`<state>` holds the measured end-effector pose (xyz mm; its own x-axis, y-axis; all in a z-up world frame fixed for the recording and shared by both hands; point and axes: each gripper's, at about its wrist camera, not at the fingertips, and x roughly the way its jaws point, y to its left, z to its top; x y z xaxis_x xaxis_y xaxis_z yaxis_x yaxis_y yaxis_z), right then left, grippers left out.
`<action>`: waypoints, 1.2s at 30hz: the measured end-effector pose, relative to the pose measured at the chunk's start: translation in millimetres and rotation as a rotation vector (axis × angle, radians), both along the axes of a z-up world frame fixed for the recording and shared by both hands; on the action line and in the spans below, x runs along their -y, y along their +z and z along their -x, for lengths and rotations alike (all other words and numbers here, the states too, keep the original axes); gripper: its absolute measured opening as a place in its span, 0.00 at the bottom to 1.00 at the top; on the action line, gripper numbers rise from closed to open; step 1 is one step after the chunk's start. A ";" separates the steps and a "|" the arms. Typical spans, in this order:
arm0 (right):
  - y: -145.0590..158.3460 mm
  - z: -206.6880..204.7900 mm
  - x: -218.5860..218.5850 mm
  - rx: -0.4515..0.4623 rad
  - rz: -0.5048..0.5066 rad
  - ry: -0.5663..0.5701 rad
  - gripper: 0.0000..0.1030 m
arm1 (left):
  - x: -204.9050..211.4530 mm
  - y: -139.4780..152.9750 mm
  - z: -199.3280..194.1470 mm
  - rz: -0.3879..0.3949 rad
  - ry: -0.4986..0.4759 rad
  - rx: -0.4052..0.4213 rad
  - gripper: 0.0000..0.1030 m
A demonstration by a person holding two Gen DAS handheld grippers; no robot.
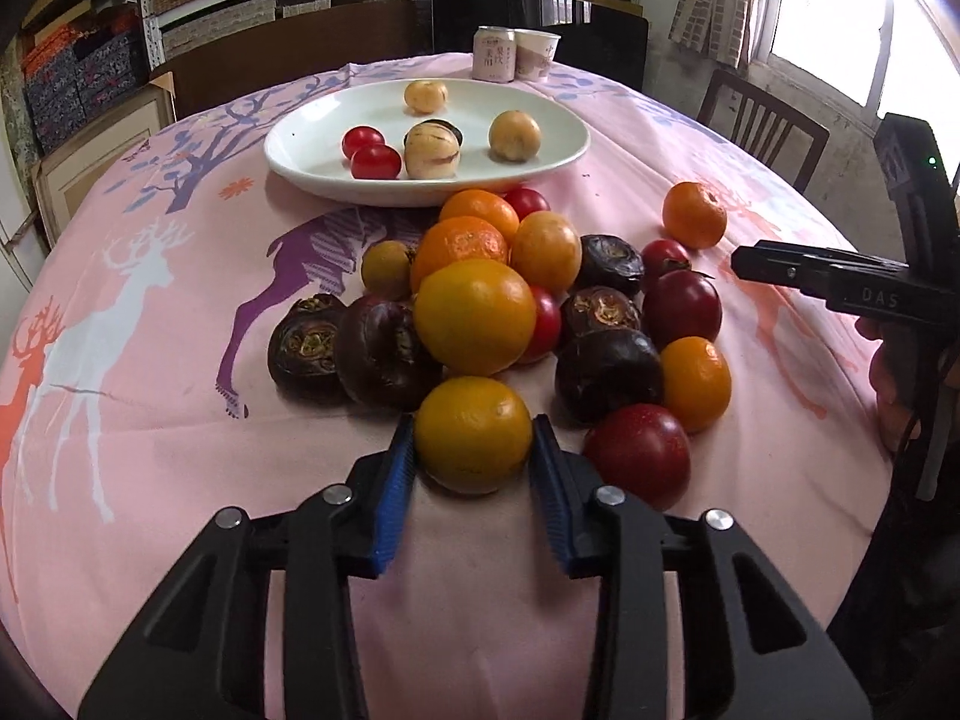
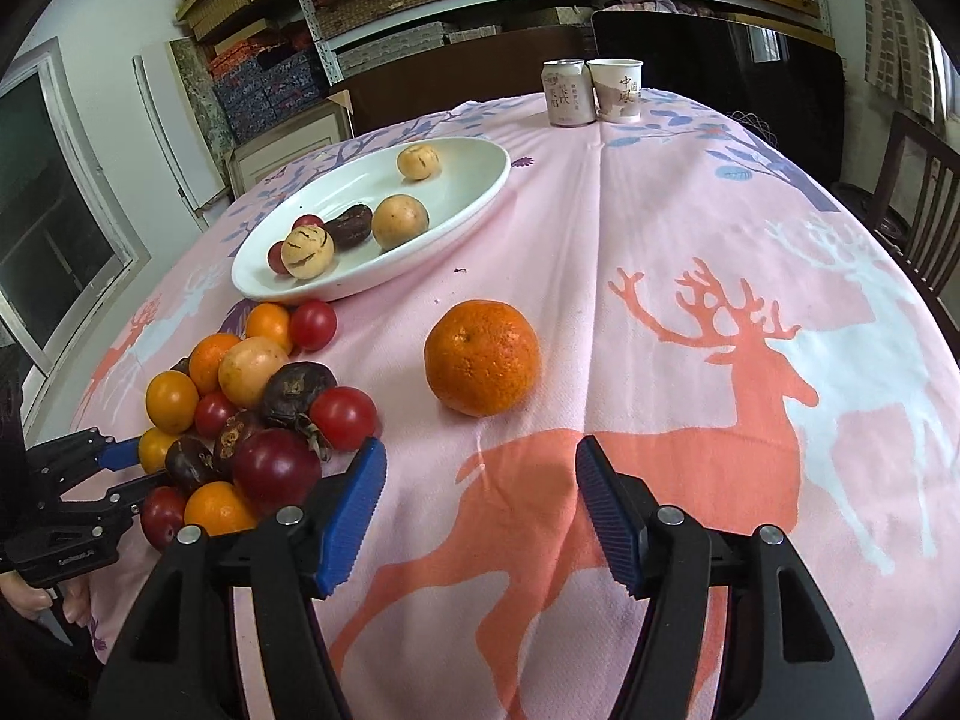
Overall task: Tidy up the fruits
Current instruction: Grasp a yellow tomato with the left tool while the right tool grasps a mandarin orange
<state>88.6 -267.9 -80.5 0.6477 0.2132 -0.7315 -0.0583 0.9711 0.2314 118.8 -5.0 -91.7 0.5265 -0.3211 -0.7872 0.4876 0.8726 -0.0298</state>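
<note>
Orange-yellow fruit (image 1: 473, 433) sits between the blue pads of the left tool (image 1: 473, 450), pads pressed on both flanks, so it's gripped, at the near edge of the pile (image 1: 510, 312), on the side away from the plate (image 1: 312, 162). Right tool (image 2: 480, 480) stands open w/ nothing between its pads; the lone tangerine (image 2: 483, 357) lies just ahead of it, apart from the pile & nearer the tool than the plate is.

Risks, as I judge them:
- Grip on the round fruit looks to be near the pad tips, on a smooth skin. Tilt or a fast lift could squirt it out fwd into the pile.
- Pile is heaped; the big orange one (image 1: 474, 315) sits high just plate-side of the held fruit. Pulling the held one away may take its support, so it & neighbours could roll across the cloth (image 1: 150, 420), maybe off the worktop.
- Red fruit (image 1: 637, 456) lies just beside the left tool's right pad; a sideways move could knock it.
- Plate already holds five-ish pieces, rim is low; a drop from height could bounce a fruit out.
- Right tool closing off-centre on the tangerine would push it away rather than catch it.
- Two tools near one pile: could clash.
</note>
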 end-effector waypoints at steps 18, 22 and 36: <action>17.0 42.0 -86.7 0.043 0.004 0.419 0.64 | -34.0 18.8 3.9 0.183 0.122 0.092 0.35; 16.6 45.9 -111.8 0.037 0.075 0.445 0.59 | -35.2 18.7 5.3 0.188 0.122 0.093 0.35; 7.1 16.2 -112.9 -0.039 0.073 0.330 0.49 | -38.0 20.6 8.7 0.220 0.111 0.104 0.35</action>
